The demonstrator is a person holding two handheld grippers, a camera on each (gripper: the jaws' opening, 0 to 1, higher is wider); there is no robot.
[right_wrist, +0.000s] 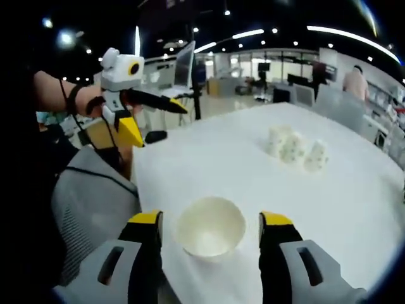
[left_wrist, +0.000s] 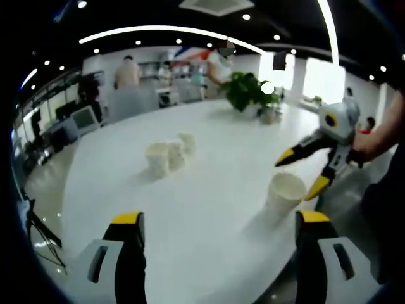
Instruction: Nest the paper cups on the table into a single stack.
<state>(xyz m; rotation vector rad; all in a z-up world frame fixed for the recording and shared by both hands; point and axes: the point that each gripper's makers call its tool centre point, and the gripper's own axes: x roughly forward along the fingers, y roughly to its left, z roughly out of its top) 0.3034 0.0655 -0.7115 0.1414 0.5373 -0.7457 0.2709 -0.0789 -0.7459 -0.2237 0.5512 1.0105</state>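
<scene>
Nearest the lens in the right gripper view: a single white paper cup (right_wrist: 210, 227), upright, mouth open to the ceiling, standing at the near edge of the white table (right_wrist: 253, 158). The right gripper (right_wrist: 210, 228) brackets it, yellow-tipped jaws spread wide on either side, neither touching the wall, grasping nothing. In the left gripper view the same cup (left_wrist: 285, 193) sits near the table's right edge.

Farther out toward the table's middle: a tight cluster of three white paper cups (right_wrist: 296, 149), mouths down, touching or nearly so; they also show at (left_wrist: 168, 154).

The left gripper (left_wrist: 218, 228) hangs over bare table, jaws released, well apart, empty.

Handling, as judged: thin paper, very light, crushes readily, tips at a nudge. Best hold is a gentle pinch across the wall just below the rolled rim.

Long axis of the near cup vertical, mouth up; the cluster's axes vertical, opposite sense.
</scene>
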